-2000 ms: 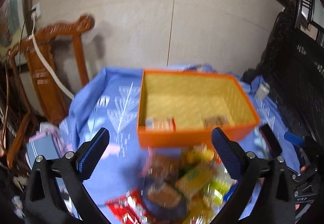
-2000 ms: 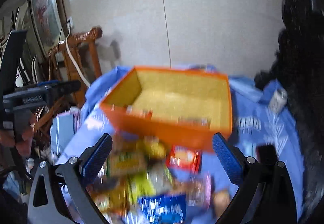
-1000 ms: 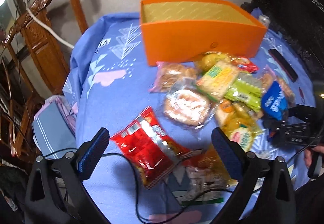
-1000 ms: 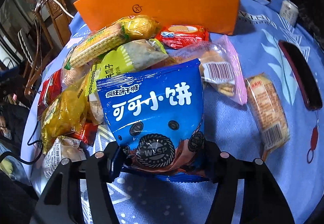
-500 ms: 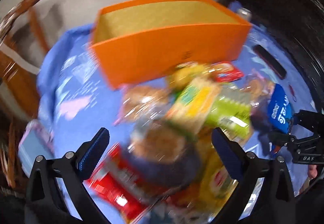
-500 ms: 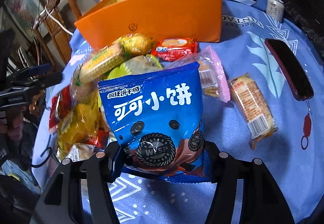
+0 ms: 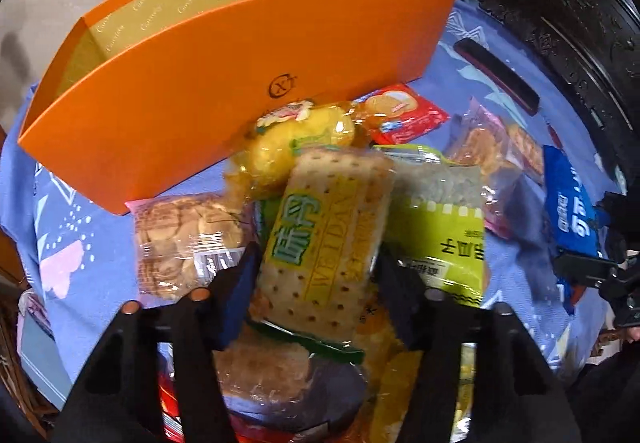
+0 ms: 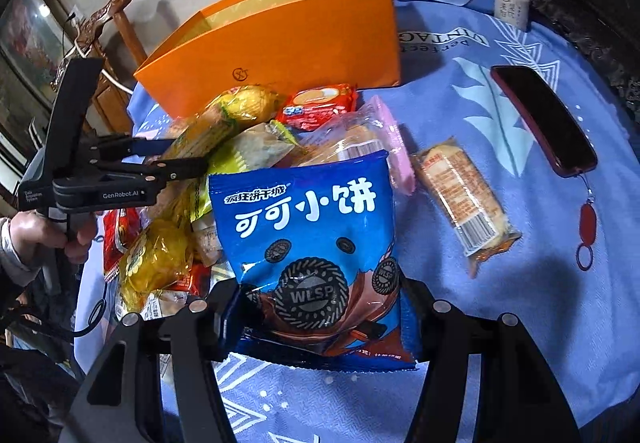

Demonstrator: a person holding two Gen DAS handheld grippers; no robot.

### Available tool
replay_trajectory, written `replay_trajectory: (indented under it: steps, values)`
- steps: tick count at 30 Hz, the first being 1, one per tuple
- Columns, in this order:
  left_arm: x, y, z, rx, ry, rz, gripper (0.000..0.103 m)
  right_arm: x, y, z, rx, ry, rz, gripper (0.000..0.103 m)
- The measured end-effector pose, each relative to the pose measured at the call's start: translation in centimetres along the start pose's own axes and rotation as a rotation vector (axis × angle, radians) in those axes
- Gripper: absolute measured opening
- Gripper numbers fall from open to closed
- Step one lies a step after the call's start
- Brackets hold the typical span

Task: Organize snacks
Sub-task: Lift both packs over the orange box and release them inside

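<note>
Currently, the left gripper (image 7: 316,283) is clenched on the green-and-yellow cracker pack (image 7: 326,235), both fingers pressed against the pack's sides above the snack pile. The orange box (image 7: 224,55) stands at 12 o'clock from this pack, open side up, on the blue tablecloth (image 7: 64,227). A yellow snack bag (image 7: 296,139) lies against the box wall. A red biscuit packet (image 7: 404,115) lies at 1 o'clock, and a lime-green bag (image 7: 444,227) touches the pack at 3 o'clock.

The right gripper (image 8: 320,323) is clenched on the blue cookie bag (image 8: 316,243), gripping its lower edge. From this bag, the orange box (image 8: 288,39) stands at 12 o'clock. A wrapped cake bar (image 8: 460,199) lies at 3 o'clock, with a dark red phone (image 8: 544,115) at 2 o'clock and a can (image 8: 512,5) beyond it.
</note>
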State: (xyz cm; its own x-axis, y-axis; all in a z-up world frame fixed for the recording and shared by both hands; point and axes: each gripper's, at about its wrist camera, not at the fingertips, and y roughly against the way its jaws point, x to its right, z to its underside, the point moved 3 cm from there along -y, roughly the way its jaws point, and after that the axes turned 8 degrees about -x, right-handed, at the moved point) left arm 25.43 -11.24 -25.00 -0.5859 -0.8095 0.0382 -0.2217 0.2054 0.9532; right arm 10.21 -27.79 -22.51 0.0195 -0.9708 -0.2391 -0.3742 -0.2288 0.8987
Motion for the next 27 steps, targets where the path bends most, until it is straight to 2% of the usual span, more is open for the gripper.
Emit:
replay_trajectory:
  steps: [2,14,22,27]
  values:
    - [0.6,0.2,0.1,0.013,-0.017,-0.002,0.049,-0.1,0.0,-0.1,0.003,0.0,0.001,0.062]
    - [0.6,3.3,2.3,0.099,0.078,0.014,0.047,-0.9,1.1,-0.8,0.043,0.022,-0.008,0.061]
    - [-0.5,8.6,2.9,0.201,0.136,0.001,0.047,-1.8,2.7,-2.0,0.083,0.028,-0.019,0.061]
    - [-1.6,12.3,2.0,0.243,0.175,-0.048,0.047,-2.9,5.1,-4.2,0.148,0.039,-0.041,0.061]
